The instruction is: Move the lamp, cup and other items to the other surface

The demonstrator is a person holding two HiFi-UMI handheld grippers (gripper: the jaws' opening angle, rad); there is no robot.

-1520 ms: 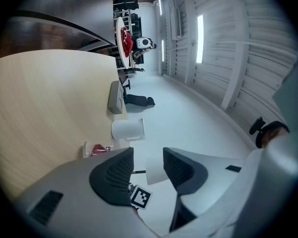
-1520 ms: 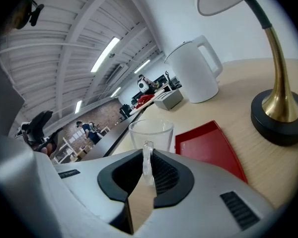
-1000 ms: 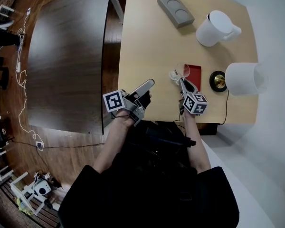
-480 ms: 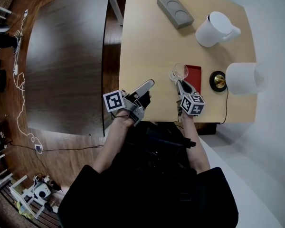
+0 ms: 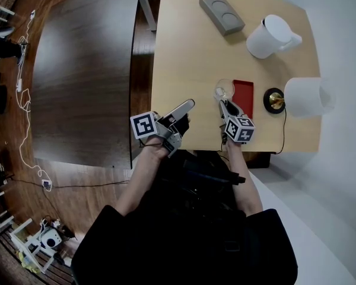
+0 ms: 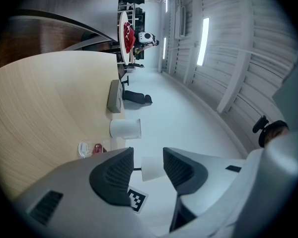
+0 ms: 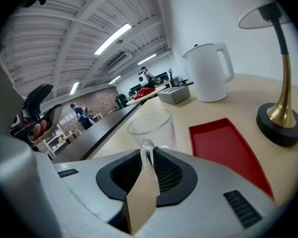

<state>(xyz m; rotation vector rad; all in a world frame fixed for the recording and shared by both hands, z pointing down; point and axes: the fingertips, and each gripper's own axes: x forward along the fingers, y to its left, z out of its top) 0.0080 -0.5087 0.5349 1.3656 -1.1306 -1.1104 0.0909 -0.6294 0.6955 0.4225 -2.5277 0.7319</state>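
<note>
The light wood worktop stands in a large room with a brown wooden floor, where loose cables trail. The person's right hand reaches in from the near edge and tips its gripper somewhat downward. The left hand holds its gripper level and rolled onto its side. The right gripper has just been opening its jaws. They now stand slightly apart, released, with the handle of the clear glass cup between the pads. The cup stands upright on the worktop. The left gripper is to the cup's left and nearer the person, its jaws apart with nothing between them. A red tray lies just beside the cup on its right. Beyond the tray on that same side stands the lamp, with a white shade and a brass stem on a dark round base. A white kettle stands farther from the person than the cup and to its right. A grey block with two round hollows lies well beyond the cup at the far edge. A dark wooden table stands well to the cup's left, apart from the worktop.
</note>
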